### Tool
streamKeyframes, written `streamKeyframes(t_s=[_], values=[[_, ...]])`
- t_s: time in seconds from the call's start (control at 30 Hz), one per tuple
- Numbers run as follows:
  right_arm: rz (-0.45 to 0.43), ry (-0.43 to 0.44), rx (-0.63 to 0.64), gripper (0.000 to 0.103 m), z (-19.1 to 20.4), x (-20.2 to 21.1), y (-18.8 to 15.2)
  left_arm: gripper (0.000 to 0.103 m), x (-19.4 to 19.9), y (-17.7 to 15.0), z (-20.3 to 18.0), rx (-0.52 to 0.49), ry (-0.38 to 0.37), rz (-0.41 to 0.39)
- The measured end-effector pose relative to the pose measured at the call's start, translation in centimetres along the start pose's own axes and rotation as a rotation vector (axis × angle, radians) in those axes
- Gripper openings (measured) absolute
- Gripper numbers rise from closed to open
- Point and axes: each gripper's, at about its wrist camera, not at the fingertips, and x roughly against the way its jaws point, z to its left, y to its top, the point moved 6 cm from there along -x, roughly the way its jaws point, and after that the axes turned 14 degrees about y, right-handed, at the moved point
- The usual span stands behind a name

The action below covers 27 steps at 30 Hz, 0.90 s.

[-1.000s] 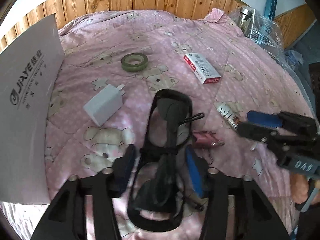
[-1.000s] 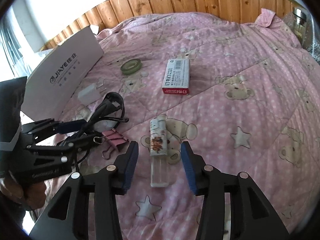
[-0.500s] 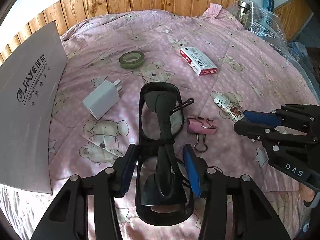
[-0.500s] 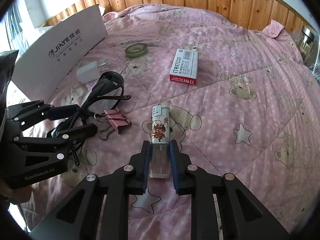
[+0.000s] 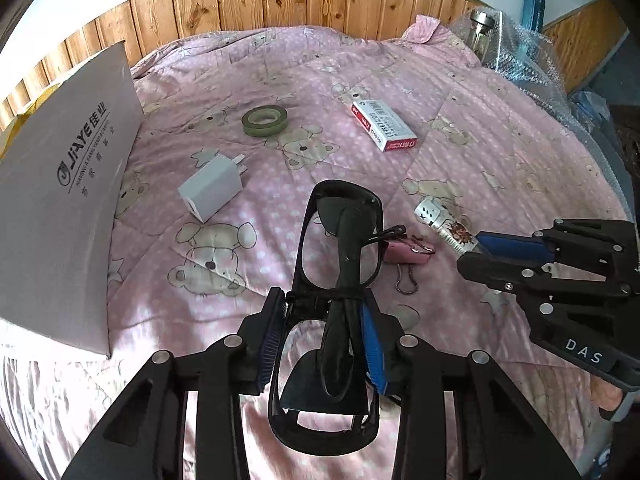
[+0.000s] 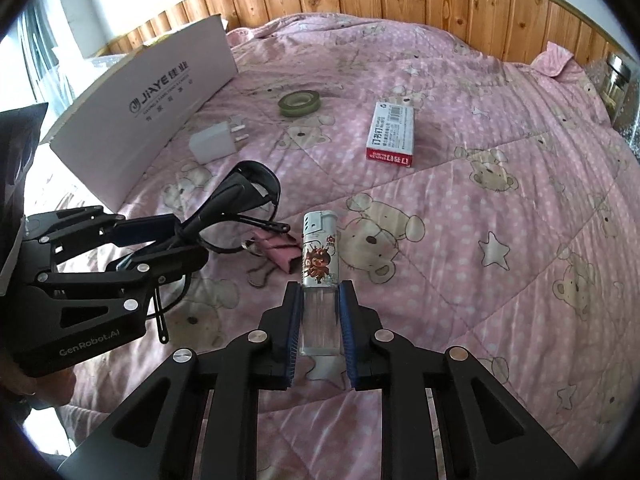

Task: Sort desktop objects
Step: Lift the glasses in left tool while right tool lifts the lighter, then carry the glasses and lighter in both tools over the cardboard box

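Left gripper (image 5: pixel 323 334), seen from its own camera: both blue pads pressed against the folded black glasses (image 5: pixel 340 248) at the bridge, one lens reaching forward past the fingertips, the other lying back between the fingers. The glasses sit above the pink quilt (image 5: pixel 500 128).

Right gripper (image 6: pixel 320 328), seen from its own camera: fingers drawn narrow onto the clear lower end of the lighter (image 6: pixel 320 264); the silver cap and the printed label project forward, beyond the pads. In the left view the same lighter (image 5: pixel 444 222) protrudes leftward from the right gripper (image 5: pixel 480 250).

Pink binder clip (image 6: pixel 280 250): on the quilt between the two grippers, just left of the lighter, its wire handles toward the near side; partly hidden behind the glasses in the left view (image 5: pixel 404 250).

White charger (image 5: pixel 210 192): on the quilt, far-left of the glasses, prongs pointing away.

Tape roll (image 5: pixel 265 120): flat on the quilt, beyond the charger.

Red-and-white box (image 5: pixel 383 124): flat, right of the tape roll, well apart from both grippers.

White carton (image 5: pixel 60 200): at the left edge, printed side facing the objects.

Wood panelling (image 5: pixel 280 0): along the far side.
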Motion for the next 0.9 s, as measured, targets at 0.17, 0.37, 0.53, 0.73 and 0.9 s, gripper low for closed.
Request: streamKeyframes(t_s=[0.17,0.37,0.53,0.73,0.9], values=[[-0.022,0.023,-0.007,0.02,0.7,1.0,-0.1,0.038,1.6,-0.1,1.1,0.045,-0.043,-0.005],[-0.029,0.045,-0.008,0.02,1.4,1.2,-0.1,0.038,2.6,0.0,1.8,0.065,-0.043,-0.009],[-0.037,0.05,0.0,0.02,2.0,1.7,-0.1,0.038,3.3,0.0,1.6,0.055,-0.04,-0.014],[-0.047,0.058,0.0,0.02,2.6,2.6,0.0,0.038,4.9,-0.1,1.5,0.044,-0.035,-0.039],[-0.056,0.06,0.019,0.02,3.8,3.3,0.2,0.038,6.6,0.0,2.0,0.048,-0.029,-0.066]])
